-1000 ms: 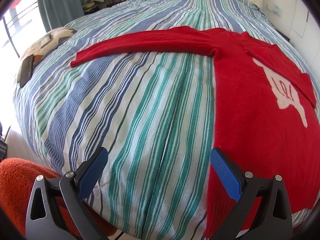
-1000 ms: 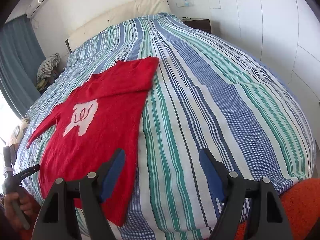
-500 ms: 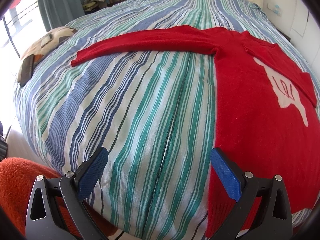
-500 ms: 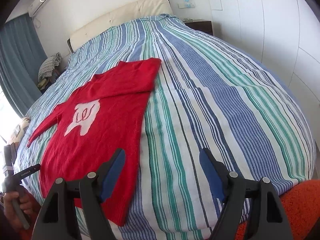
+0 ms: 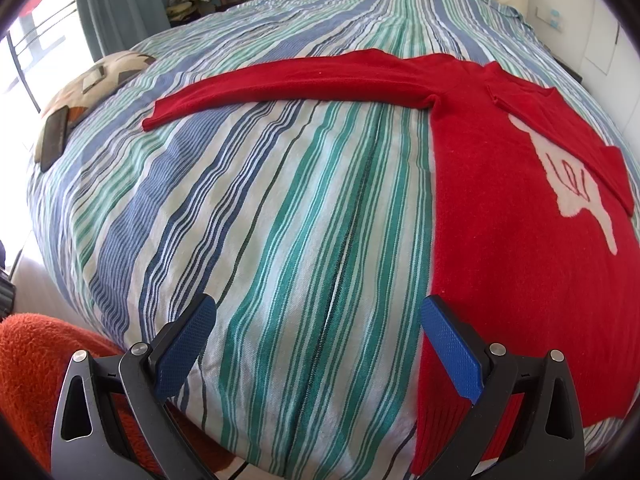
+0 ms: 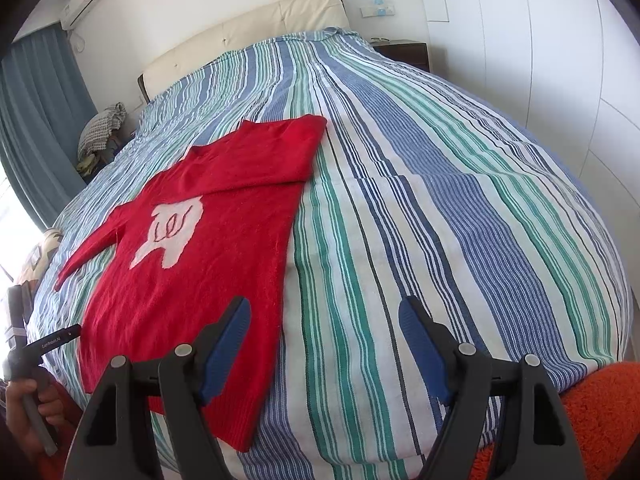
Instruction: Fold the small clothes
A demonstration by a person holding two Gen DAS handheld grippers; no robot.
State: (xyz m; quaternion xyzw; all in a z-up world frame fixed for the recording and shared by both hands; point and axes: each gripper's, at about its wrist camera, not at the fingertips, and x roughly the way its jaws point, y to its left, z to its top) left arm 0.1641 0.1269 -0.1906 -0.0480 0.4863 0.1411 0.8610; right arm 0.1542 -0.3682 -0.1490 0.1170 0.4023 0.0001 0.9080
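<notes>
A red sweater [image 5: 500, 216] with a white motif lies flat on the striped bed. Its left sleeve [image 5: 288, 80] is stretched out to the side. Its right sleeve [image 6: 264, 152] is folded across the chest. My left gripper [image 5: 316, 344] is open and empty above the bed's near edge, just left of the sweater's hem. My right gripper [image 6: 324, 340] is open and empty above the bed's near edge, its left finger over the sweater's right hem corner [image 6: 244, 420]. The left gripper also shows at the left edge of the right wrist view [image 6: 52, 340].
The striped bedspread [image 6: 440, 200] covers the whole bed. A patterned cushion [image 5: 92, 88] with a dark phone-like object [image 5: 54, 140] lies at the bed's left edge. A pile of clothes [image 6: 100, 128] sits by the curtain. Orange fuzzy fabric [image 5: 32, 360] lies below the grippers. White wardrobe [image 6: 560, 40] at right.
Both grippers have barely moved; the right wrist view has shifted slightly forward and up. Both stay open.
</notes>
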